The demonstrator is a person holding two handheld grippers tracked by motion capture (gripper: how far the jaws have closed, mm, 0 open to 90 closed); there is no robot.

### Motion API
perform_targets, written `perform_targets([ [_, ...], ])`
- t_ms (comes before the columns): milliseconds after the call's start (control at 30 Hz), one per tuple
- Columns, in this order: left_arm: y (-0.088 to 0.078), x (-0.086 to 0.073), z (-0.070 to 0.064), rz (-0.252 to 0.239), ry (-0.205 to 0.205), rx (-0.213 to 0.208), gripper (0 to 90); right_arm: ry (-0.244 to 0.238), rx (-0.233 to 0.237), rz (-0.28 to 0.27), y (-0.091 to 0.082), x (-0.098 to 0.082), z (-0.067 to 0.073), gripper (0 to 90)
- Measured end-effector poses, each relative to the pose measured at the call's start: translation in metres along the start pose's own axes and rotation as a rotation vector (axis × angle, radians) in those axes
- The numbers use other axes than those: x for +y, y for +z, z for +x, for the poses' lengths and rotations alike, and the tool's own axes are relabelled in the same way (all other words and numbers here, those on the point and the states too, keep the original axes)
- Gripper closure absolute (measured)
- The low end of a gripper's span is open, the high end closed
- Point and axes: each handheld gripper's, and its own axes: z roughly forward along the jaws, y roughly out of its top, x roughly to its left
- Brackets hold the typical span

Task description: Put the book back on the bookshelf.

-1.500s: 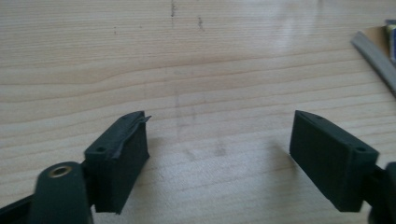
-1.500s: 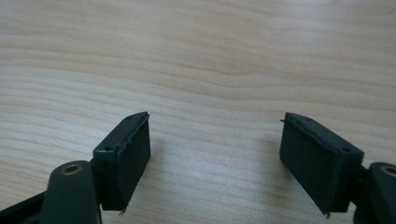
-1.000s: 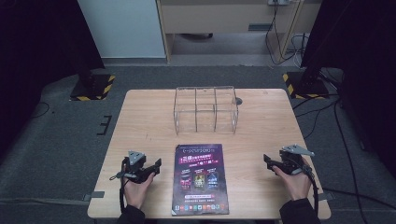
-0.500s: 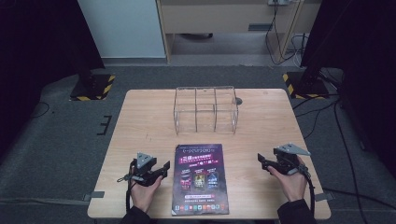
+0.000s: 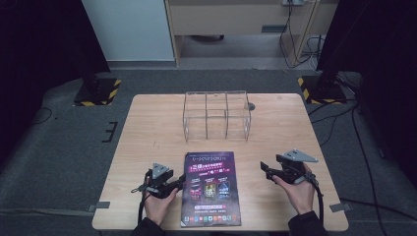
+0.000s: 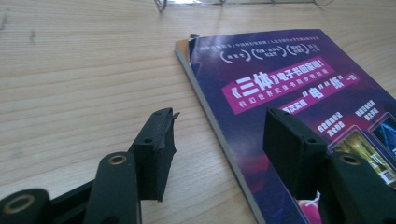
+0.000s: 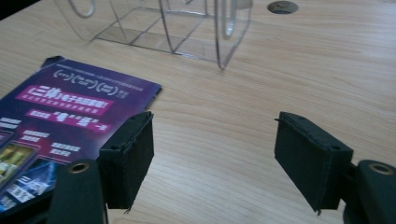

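Your left gripper [image 5: 180, 184]: low at the purple magazine's [image 5: 210, 187] left edge, jaws spread astride that edge, just been closing. Your right gripper [image 5: 265, 169]: raised right of it, jaws spread, empty. Magazine flat on tabletop [image 5: 157, 132] before clear acrylic organizer [image 5: 217, 115]

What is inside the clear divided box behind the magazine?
The clear box holds nothing visible; the wooden table shows through its walls in every compartment. The magazine lies flat in front of it.

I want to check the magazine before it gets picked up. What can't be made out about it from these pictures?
- Magazine small print: too small in the high view.
- Its near end: cut off by the bottom edge and the left gripper's pads in the left gripper view.
- Its left part: past the frame edge in the right gripper view.
- Its underside: hidden against the table.
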Motion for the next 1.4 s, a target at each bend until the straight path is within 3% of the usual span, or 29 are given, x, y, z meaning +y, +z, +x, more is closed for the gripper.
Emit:
perform_targets([
  [333, 0.008, -0.003, -0.010, 0.026, 0.006, -0.031, 44.5, -0.034, 0.071, 0.052, 0.019, -0.001, 0.030, 30.3],
  [733, 0.019, -0.006, -0.018, 0.056, 0.027, -0.025, 44.3, -0.075, 0.119, 0.113, 0.044, -0.007, 0.059, 33.3],
  [1400, 0.025, -0.005, -0.023, 0.048, 0.053, 0.007, 41.3, -0.061, 0.157, 0.181, 0.070, -0.018, 0.084, 39.0],
])
